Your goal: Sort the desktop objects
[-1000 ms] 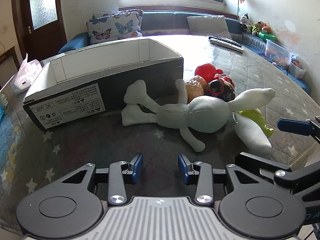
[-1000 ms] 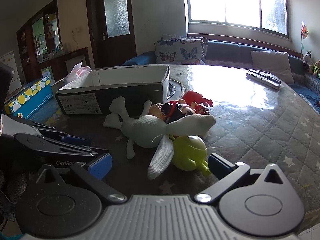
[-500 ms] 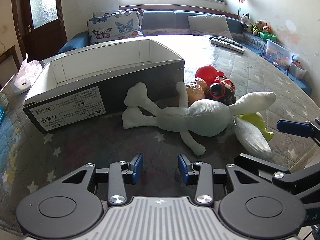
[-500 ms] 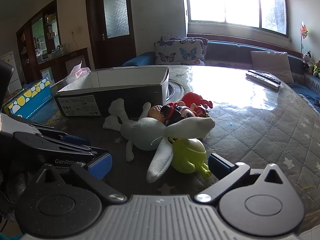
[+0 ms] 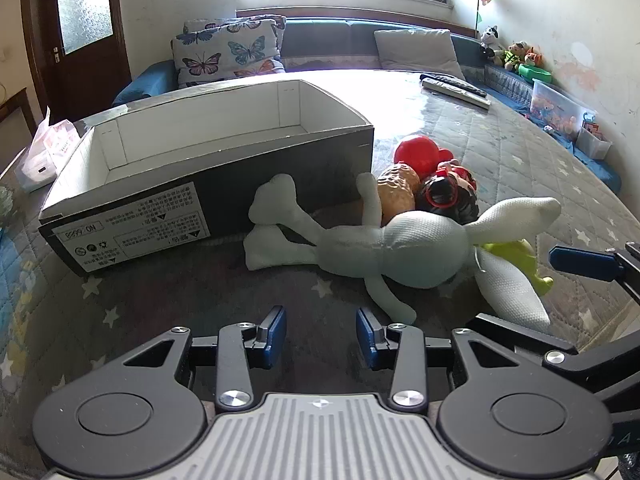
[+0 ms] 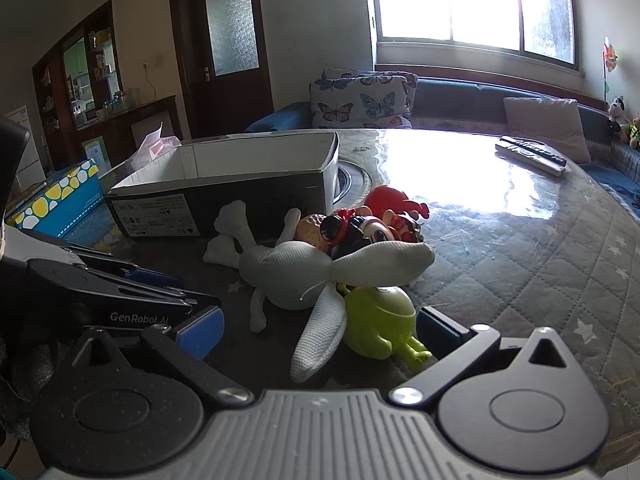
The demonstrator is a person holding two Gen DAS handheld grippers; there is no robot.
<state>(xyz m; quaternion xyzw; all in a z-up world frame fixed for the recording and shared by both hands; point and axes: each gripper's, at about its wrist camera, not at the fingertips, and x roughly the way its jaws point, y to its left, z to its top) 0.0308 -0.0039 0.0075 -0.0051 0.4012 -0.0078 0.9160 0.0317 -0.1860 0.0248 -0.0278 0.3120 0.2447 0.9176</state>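
left claw (image 5: 320, 334) half open, empty; right claw (image 6: 318, 330) wide, empty, straddling lime-green plastic monster (image 6: 378, 326). close squarely on its body, avoid pale cloth rabbit's ear (image 6: 320, 342); lift toward black cardboard box (image 6: 240, 200) at 11 o'clock.

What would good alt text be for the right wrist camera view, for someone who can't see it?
The open right gripper faces a pile of toys on a quilted table: a pale long-eared plush rabbit lies across a lime green monster figure and some red and brown figures. Behind them stands an open, empty cardboard box.
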